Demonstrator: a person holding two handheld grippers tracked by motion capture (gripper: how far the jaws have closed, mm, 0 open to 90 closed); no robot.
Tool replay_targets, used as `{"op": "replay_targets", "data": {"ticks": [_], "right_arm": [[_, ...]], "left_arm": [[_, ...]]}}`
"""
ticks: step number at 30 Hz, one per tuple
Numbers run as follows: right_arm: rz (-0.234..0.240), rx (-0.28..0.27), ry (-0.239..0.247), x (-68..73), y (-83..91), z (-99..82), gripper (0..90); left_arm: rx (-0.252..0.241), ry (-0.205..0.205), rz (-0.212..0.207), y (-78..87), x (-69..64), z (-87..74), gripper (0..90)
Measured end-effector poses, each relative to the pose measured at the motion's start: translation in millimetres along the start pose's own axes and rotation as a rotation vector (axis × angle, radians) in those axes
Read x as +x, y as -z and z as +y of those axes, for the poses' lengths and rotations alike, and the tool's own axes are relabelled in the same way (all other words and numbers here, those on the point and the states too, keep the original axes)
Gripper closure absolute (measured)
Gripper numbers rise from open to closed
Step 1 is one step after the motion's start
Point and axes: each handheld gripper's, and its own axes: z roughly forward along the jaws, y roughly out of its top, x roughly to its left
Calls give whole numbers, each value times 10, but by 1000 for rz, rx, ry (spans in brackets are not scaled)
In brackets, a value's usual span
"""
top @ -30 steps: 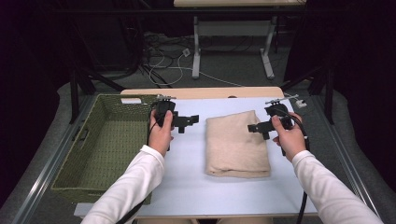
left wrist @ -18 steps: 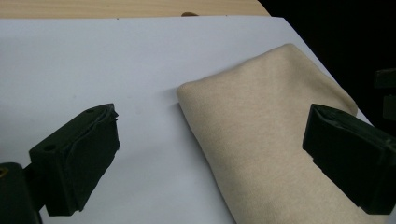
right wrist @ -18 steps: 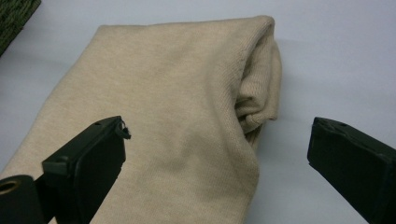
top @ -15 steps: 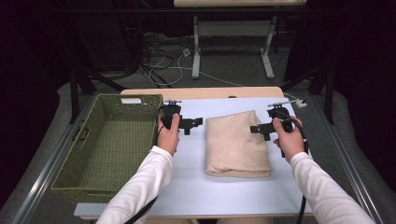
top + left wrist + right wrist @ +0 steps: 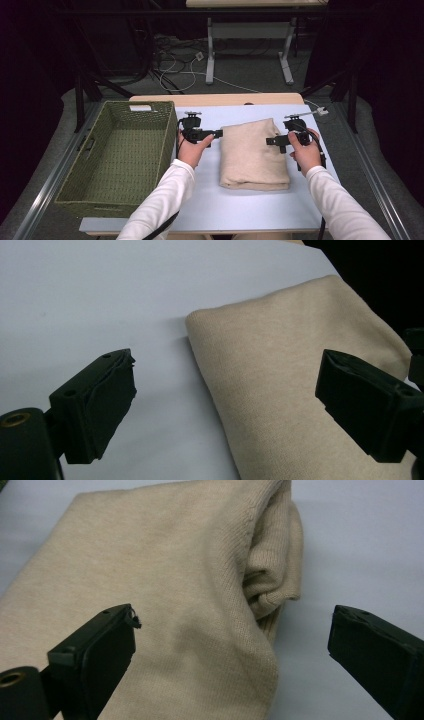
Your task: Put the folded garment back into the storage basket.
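Folded beige sweater lay on the pale blue table sheet, roughly mid-table, just right of the green wicker basket, which sat empty. Compared with a second ago both hands had dropped and closed in on the sweater's far corners; earlier they hovered higher and apart from it. Left gripper now sat at the far-left corner, right gripper at the far-right edge, tips pointing inward at each other across the cloth. Reads as the approach to a two-handed pick-up, grasp not yet made, sweater still flat and unmoved.

Left gripper view: jaws had just been closing a bit but stood wide, one jaw over bare sheet, the other over the knit, the sweater's edge between them, pads not pressing. Right gripper view: jaws wide apart, straddling the folded edge where the layers bunch, nothing gripped.

Forearms in white sleeves came in from the bottom, left hand and right hand wrapped round the handles, wrists low near the table
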Motion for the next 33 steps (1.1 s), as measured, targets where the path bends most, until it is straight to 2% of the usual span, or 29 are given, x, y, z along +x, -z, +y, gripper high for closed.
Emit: {"op": "replay_targets", "data": {"ticks": [4,5,6,10,20,25,26,33], "right_arm": [[9,-4,-14,3,-30,-16,48],[14,-2,-11,4,-42,-21,48],[1,6,-6,3,-51,-27,48],[7,9,-14,7,-101,-50,48],[1,29,-13,32,-200,-101,50],[14,27,-17,33,-228,-122,50],[25,22,-31,38,-231,-130,50],[52,27,-54,0,-269,-183,49]], "left_arm": [[10,17,1,-60,-5,-27,94],[14,8,-5,-69,-1,-32,93],[18,8,-12,-82,-3,-39,94],[19,9,-19,-132,-14,-67,99],[57,22,-35,-284,-104,-163,137],[73,9,-38,-359,-144,-219,143],[75,7,-40,-368,-150,-227,144],[85,21,-46,-444,-187,-286,148]]}}
